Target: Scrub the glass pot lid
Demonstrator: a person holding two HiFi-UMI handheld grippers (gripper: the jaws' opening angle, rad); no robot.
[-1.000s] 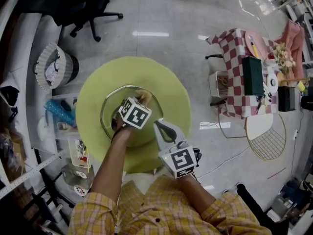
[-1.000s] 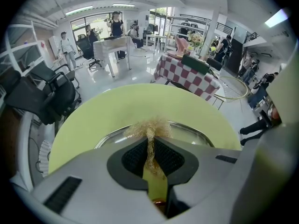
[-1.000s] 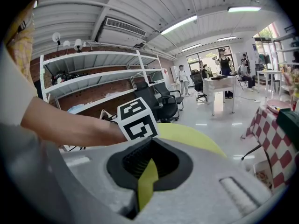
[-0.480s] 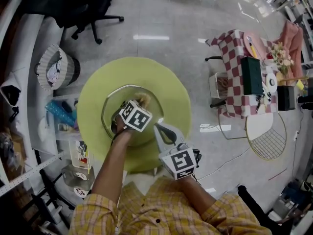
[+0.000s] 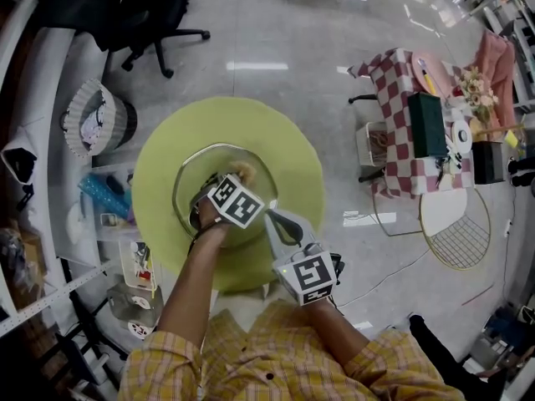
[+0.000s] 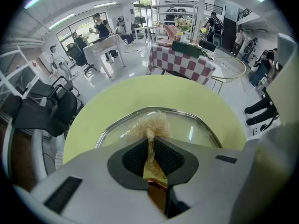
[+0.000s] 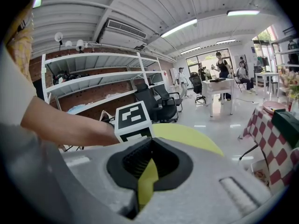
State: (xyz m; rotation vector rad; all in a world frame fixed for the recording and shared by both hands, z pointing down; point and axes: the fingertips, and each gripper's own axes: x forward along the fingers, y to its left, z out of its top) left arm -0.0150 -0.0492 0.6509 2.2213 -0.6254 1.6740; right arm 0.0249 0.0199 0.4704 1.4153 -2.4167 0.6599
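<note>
While left gripper [image 6: 150, 146] clamps one scrubber [image 6: 152, 124], one lid [image 6: 202, 130]

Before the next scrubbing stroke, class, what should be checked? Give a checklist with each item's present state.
1. Brush gripped firmly: ok. The left gripper is shut on its handle.
2. Brush over the lid: ok. Whether it presses on the glass: cannot tell.
3. Lid lying flat on the table, well inside its edge: ok.
4. Lid steadied against sliding: cannot tell. The right gripper is near the lid's rim, jaws together, with nothing seen between them.
5. Grippers apart from each other: ok. The head view shows a gap between them.
</note>
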